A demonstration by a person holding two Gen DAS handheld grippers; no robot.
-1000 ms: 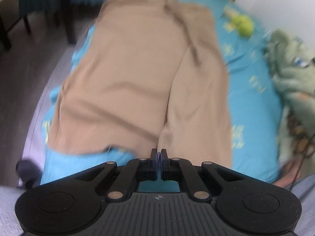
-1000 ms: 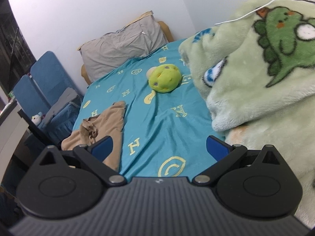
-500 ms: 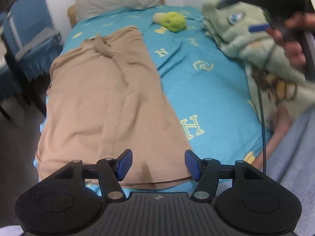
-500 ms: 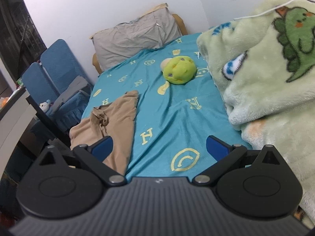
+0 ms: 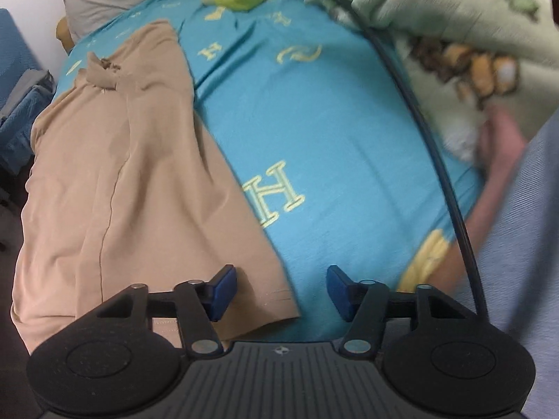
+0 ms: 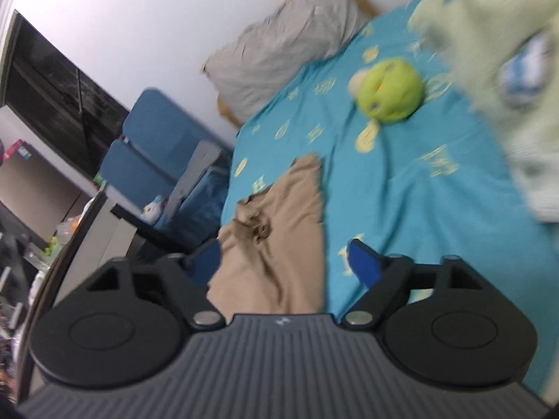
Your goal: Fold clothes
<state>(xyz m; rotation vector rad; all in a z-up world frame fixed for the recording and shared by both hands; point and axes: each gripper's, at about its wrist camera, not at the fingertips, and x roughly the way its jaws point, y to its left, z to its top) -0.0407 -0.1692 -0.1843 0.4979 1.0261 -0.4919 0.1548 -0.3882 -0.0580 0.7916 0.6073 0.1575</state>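
Tan trousers (image 5: 132, 181): spread flat on bed (image 5: 332, 132)
Left hand-held gripper (image 5: 281, 293): jaws just closing — apart, empty, over hem corner
Right hand-held gripper (image 6: 283, 262): closing too — apart, empty

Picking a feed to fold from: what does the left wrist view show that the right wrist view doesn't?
Left wrist only: the tan garment's near hem corner between the open left tongs, a black cable, and a large H print.

Right wrist only: the blue chairs, a dark window, a cluttered desk, and the open right tongs.

Both: the tan garment, teal sheet, green plush, grey pillow, pale green blanket.
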